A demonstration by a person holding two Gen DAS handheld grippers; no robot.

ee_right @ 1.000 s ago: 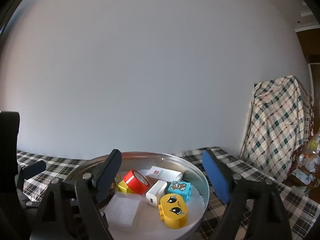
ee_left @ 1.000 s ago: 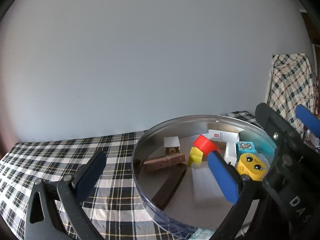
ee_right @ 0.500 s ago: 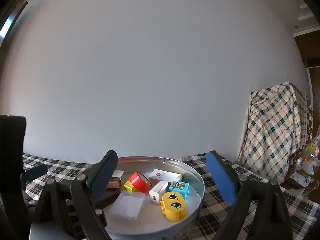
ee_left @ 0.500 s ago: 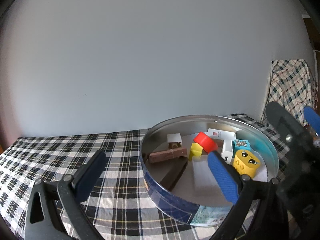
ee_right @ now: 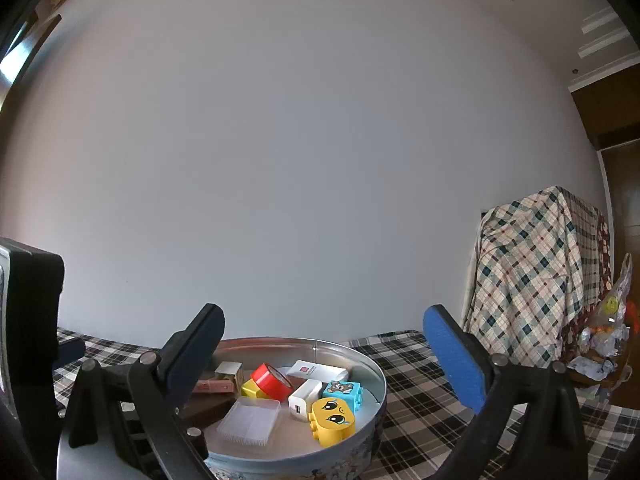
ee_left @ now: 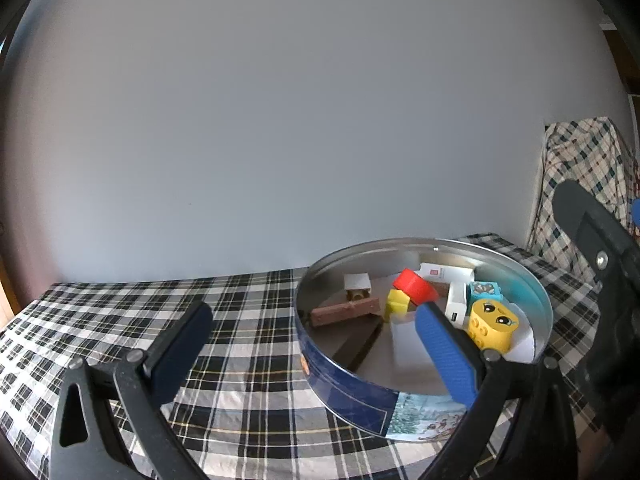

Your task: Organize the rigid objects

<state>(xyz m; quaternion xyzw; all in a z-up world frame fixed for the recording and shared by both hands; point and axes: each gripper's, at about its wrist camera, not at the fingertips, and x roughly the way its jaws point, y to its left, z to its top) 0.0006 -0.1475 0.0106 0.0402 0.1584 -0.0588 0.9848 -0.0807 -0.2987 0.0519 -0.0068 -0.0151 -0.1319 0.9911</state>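
Observation:
A round blue tin (ee_left: 352, 392) with a silver inside stands on the plaid tablecloth; it also shows in the right wrist view (ee_right: 376, 376). It holds a yellow face block (ee_left: 490, 324) (ee_right: 333, 420), a cyan bear block (ee_right: 342, 392), a red tape roll (ee_right: 272, 381), a white charger (ee_right: 305, 398), a white box (ee_right: 318, 371), a clear plastic case (ee_right: 250, 422), a small yellow brick (ee_left: 397, 303) and brown bars (ee_left: 344, 312). My left gripper (ee_left: 312, 354) is open and empty above the tin's left rim. My right gripper (ee_right: 324, 356) is open and empty above the tin.
The plaid tablecloth (ee_left: 120, 320) spreads left of the tin up to a plain grey wall. A piece of furniture draped in checked cloth (ee_right: 532, 280) stands at the right, with plastic bags (ee_right: 604, 336) beside it.
Both grippers have pulled back and up from the tin, which now sits lower and smaller in both views. Both stay open. The things in the tin have not moved.

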